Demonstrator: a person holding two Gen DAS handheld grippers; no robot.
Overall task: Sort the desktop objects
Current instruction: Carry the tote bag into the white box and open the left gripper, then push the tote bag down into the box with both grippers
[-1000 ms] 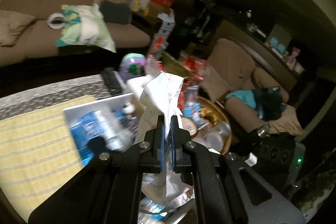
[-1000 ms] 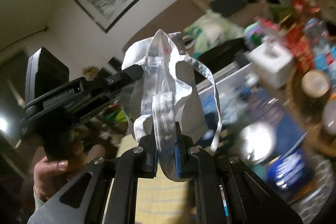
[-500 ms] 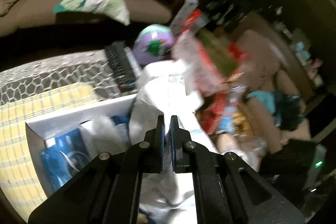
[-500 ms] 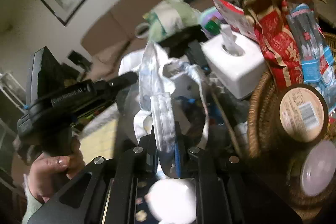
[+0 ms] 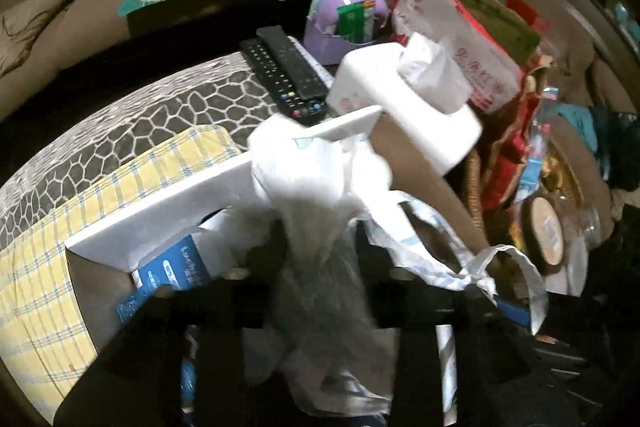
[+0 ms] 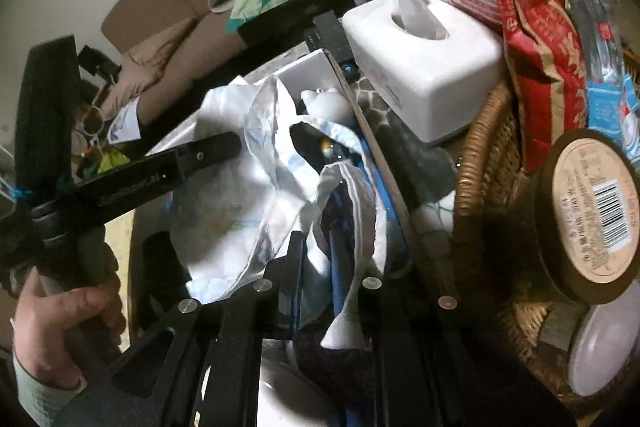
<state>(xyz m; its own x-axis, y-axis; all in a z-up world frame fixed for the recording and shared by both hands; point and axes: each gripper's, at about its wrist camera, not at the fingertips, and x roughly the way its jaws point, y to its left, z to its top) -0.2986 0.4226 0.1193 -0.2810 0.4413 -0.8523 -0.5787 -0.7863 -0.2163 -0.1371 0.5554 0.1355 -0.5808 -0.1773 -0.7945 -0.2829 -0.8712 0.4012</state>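
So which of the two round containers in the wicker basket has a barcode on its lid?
The brown-rimmed tub with the tan paper lid; a barcode is printed near its right edge. The plain white-lidded container below it shows no label.

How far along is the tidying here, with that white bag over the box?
Partly done: the box already holds blue packets. In hand: the white bag hangs over it, the left gripper opening its jaws around it, the right gripper shut on its handle. Left: remotes, tissue box and snacks in the basket.
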